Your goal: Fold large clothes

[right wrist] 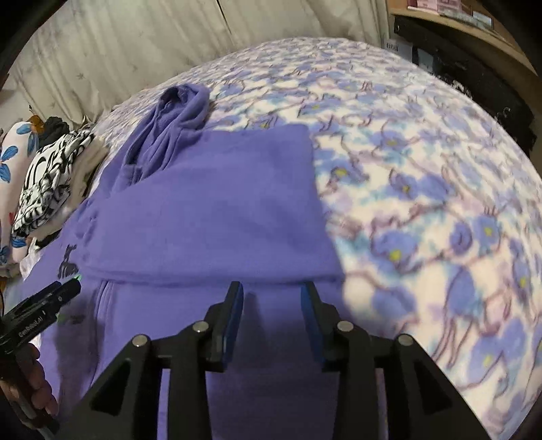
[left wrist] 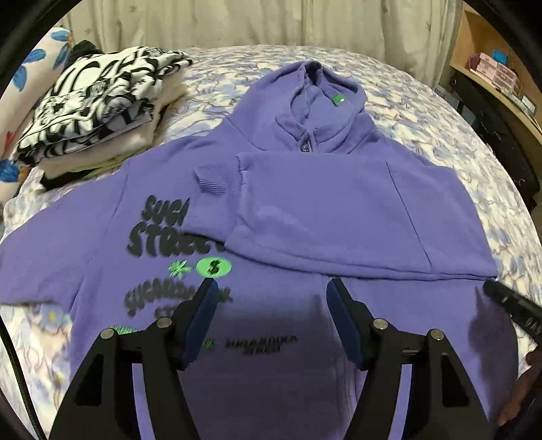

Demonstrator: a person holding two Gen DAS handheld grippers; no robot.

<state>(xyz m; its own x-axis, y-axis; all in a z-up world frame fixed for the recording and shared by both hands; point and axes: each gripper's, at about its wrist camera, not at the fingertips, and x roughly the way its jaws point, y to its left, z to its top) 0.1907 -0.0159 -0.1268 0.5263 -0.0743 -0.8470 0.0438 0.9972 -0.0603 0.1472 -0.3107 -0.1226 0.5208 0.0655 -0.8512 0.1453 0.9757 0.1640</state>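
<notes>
Hoodie (left wrist: 271, 216), purple, lies flat on the bed (left wrist: 423, 111), printed side up, hood toward the far edge by the curtain (left wrist: 237, 20). Left gripper (left wrist: 269, 294) hovers over the lower body near the printed lettering, jaws spread wide, holding nothing. Right gripper (right wrist: 272, 298) hovers at the garment's right edge, just short of the folded panel, jaws likewise apart and empty.

One sleeve (left wrist: 338, 210) with its side panel is already folded across the chest, cuff ending near the lettering. The opposite sleeve (left wrist: 50, 257) lies spread toward the bed's left edge.

Step in hand, by my reading: side folds, one of two done. Next move likely calls for the left gripper to take the outstretched sleeve at cuff or shoulder and carry it across, keeping the fold line straight.

Folded clothes stack (left wrist: 98, 101), black-and-white print on top, sits at the bed's far left corner. Shelf (left wrist: 501, 78) stands off the bed's right side.
</notes>
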